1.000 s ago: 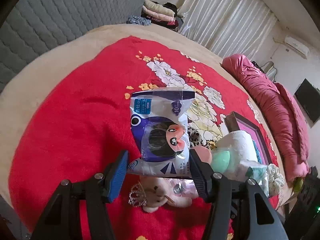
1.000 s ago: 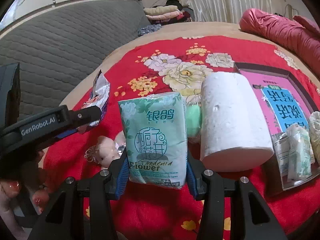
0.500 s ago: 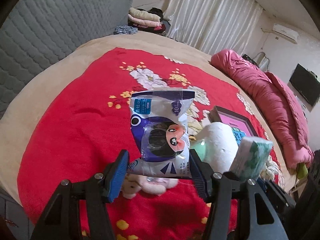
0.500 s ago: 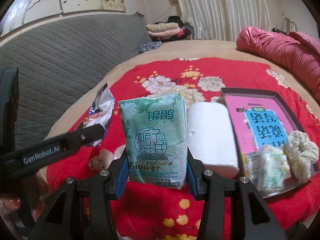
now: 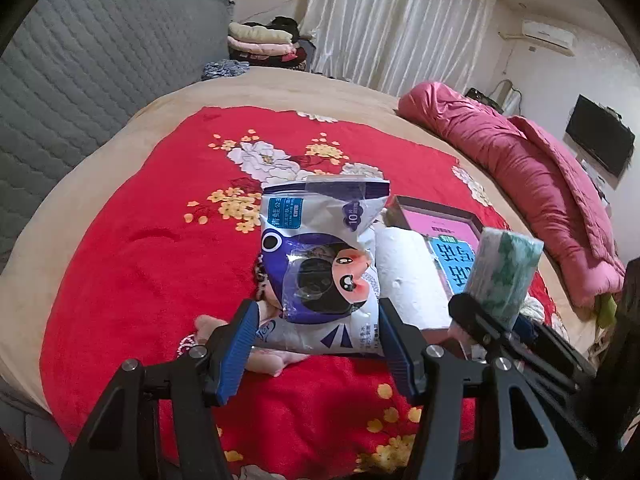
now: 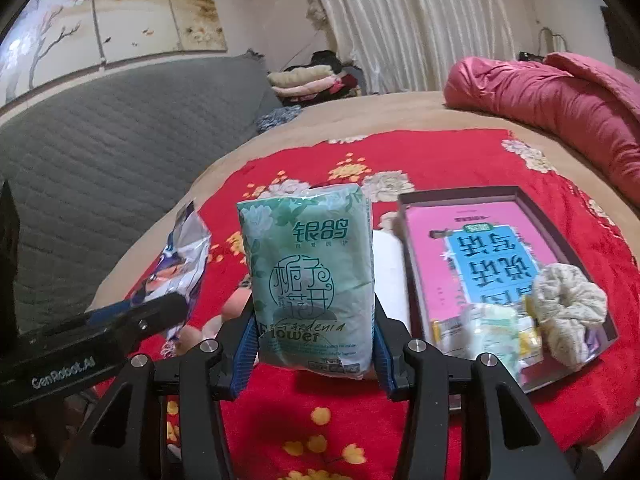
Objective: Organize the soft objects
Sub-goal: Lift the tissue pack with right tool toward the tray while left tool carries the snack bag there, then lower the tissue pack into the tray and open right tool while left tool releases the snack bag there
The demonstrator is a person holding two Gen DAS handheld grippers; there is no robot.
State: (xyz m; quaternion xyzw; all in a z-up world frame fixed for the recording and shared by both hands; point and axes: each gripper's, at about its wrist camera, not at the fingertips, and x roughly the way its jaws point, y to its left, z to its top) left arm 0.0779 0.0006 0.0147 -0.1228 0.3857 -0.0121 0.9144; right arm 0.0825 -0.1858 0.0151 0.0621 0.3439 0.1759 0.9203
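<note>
We logged both claws loaded. The left claw point(image 5: 314, 334) was clamped on the lower part of one purple-and-white wipes pack point(image 5: 322, 264), long axis standing upright out of the jaws, top seal away from the claw. The right claw point(image 6: 314, 344) was clamped on one green tissue pack point(image 6: 310, 280), also upright, printed face toward its camera. Both packs hung above the red flowered blanket point(image 5: 132, 264) on the bed, not touching it. The key relation we judged was the open tray point(image 6: 560, 216): it lay ahead and to the right of the right claw, just beside it, while for the left claw it sat beyond the right claw and the white paper roll point(image 5: 408, 280), so the right hand was the nearer one. If the tray is the goal, the green pack likely goes first, with a short swing to the right and its long axis laid along the tray. Counts: two packs held, one roll directly ahead of the left claw, one cream scrunchie point(image 6: 568, 300) and some small pale packets point(image 6: 490, 334) in the tray's near end (we couldn't count them), one pink plush toy point(image 5: 256, 354) lying on the blanket below the left claw, partly hidden.
</note>
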